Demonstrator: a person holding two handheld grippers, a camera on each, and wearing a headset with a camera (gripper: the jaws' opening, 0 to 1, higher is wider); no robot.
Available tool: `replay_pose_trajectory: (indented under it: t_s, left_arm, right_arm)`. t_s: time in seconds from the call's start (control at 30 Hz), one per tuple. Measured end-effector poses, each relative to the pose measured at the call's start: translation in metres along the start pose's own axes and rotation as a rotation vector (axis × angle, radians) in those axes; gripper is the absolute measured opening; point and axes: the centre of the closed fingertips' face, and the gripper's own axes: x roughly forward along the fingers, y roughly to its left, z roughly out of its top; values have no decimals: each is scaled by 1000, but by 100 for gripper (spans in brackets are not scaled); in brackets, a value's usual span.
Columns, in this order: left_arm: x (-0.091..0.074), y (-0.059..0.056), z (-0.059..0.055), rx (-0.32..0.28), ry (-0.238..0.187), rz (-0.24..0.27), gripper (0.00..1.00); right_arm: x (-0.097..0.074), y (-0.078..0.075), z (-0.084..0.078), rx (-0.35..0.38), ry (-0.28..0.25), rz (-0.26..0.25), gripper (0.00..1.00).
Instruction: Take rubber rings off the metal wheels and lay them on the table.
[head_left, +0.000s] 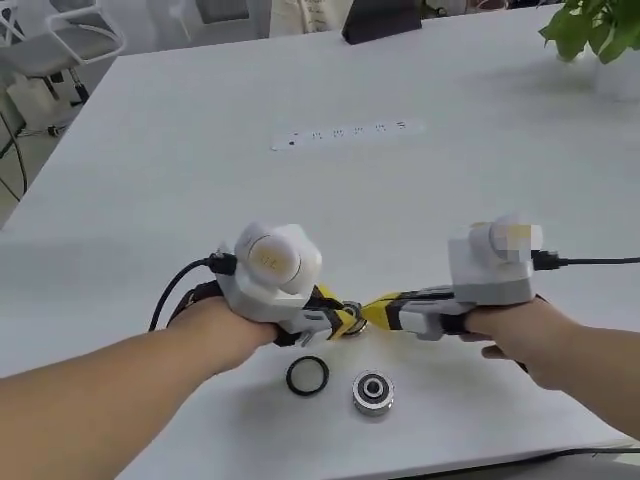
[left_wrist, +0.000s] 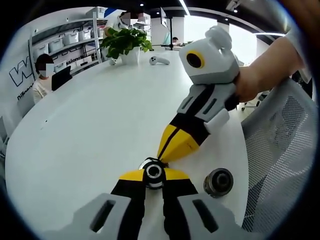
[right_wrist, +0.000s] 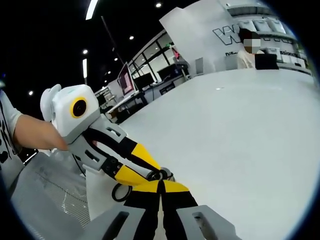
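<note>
Clamped the small silver metal wheel (left_wrist: 153, 171) between the left gripper (left_wrist: 152, 176) fingers, right gripper (right_wrist: 161, 182) pinched closed against its rim opposite. Spotted a loose black rubber ring (head_left: 307, 376) and a second silver wheel (head_left: 373, 392) on the white table (head_left: 300, 200), just beneath the fingertips.

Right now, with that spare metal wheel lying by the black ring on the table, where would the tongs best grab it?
By its outer rim, coming straight down from above. The wheel lies flat with its hole facing up, so its round sides are free. The black ring lies close beside it, apart, so I'd set the tongs on its near and far sides.
</note>
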Motion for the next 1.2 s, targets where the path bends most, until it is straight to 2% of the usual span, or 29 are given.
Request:
replay_pose_trajectory:
  t_s: [0.23,0.3,0.93,1.07,1.2]
  left_arm:
    - [0,-1,0,3,0,-4,7]
    - [0,-1,0,7,-2,-5,7]
    - [1,-2,-1,-5,-5,-7,7]
    - [1,-3,0,-8,-5,-7,7]
    - [0,-3,-1,-5,-12,-2,7]
  right_arm:
    - [2,3,1,11,-9,25,0]
    - [3,7,5,9,-30,46,0]
    - [-7,22,1,76,-36,133,0]
    - [-8,21,2,83,-38,129,0]
    - [-8,16,0,83,-32,103,0]
